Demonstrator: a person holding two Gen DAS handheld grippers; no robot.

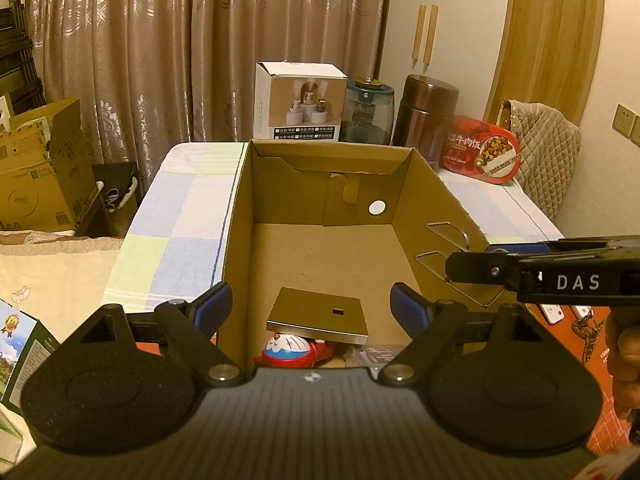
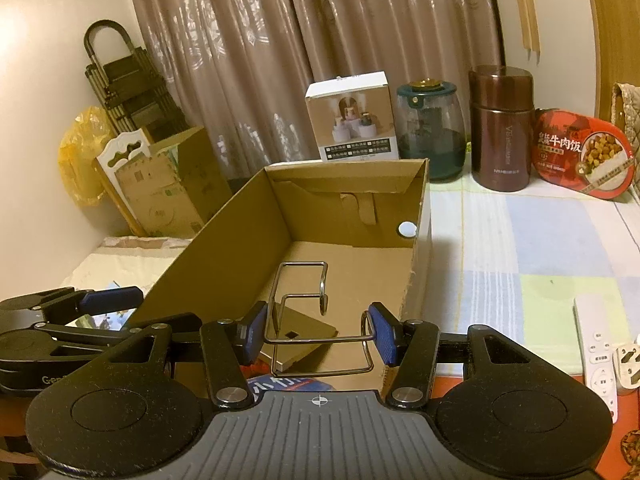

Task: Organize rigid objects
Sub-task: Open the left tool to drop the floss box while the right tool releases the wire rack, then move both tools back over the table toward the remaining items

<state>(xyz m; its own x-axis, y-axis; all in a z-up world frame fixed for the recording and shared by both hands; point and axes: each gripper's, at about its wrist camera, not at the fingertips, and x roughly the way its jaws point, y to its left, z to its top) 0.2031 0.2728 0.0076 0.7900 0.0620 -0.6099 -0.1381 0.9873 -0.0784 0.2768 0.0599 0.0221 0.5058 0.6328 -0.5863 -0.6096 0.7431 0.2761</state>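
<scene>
My right gripper (image 2: 316,334) clenched the wire rack (image 2: 304,308) over the box (image 2: 224,240); my left gripper (image 1: 311,304) hung released. Placing was underway, I judged; next, lower and release.

Brown curtain (image 1: 168,52), folding cart (image 2: 124,80) (possibly a trolley), wall socket (image 1: 626,120).

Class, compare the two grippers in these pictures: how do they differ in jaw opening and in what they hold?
The left gripper stands wide open with nothing between its pads; the right gripper is shut on the wire rack. The left gripper hangs at the cardboard box's near end; the right gripper holds its load at the box's side wall. Both have blue pads.
</scene>
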